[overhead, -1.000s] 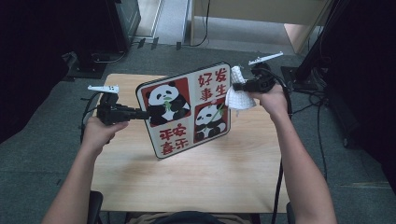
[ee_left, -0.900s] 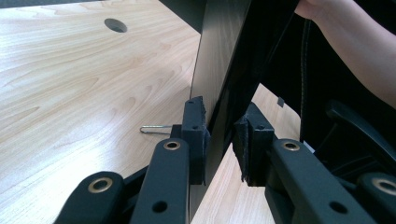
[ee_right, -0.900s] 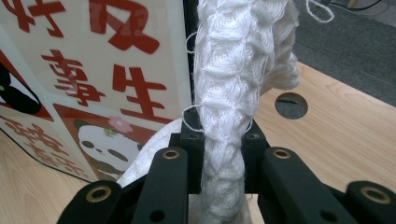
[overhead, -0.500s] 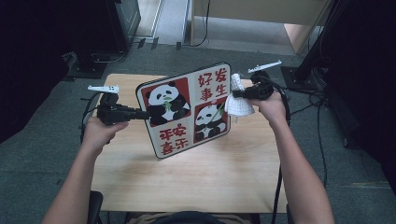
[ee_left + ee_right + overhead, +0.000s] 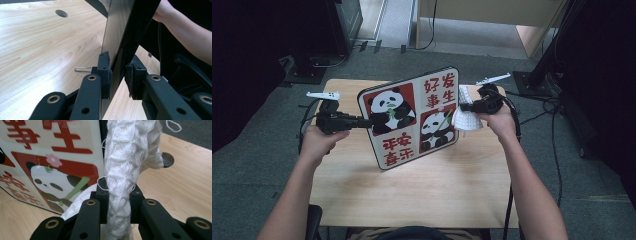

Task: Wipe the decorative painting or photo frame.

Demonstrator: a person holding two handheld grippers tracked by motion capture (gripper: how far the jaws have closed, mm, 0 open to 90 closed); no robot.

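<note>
Left gripper (image 5: 362,121) is pinching the left edge of the panda board (image 5: 412,117), held tilted above the table (image 5: 412,195), while the right gripper (image 5: 463,107) is clamped on a white cloth (image 5: 466,116) against its right side. Honestly that grip looks thin, so a hard wipe could twist the board loose.

Your left gripper (image 5: 364,121) holds the square glossy panda board (image 5: 412,117) tilted above the wooden table (image 5: 412,195), with the white knitted cloth (image 5: 466,116) at its right edge.
</note>
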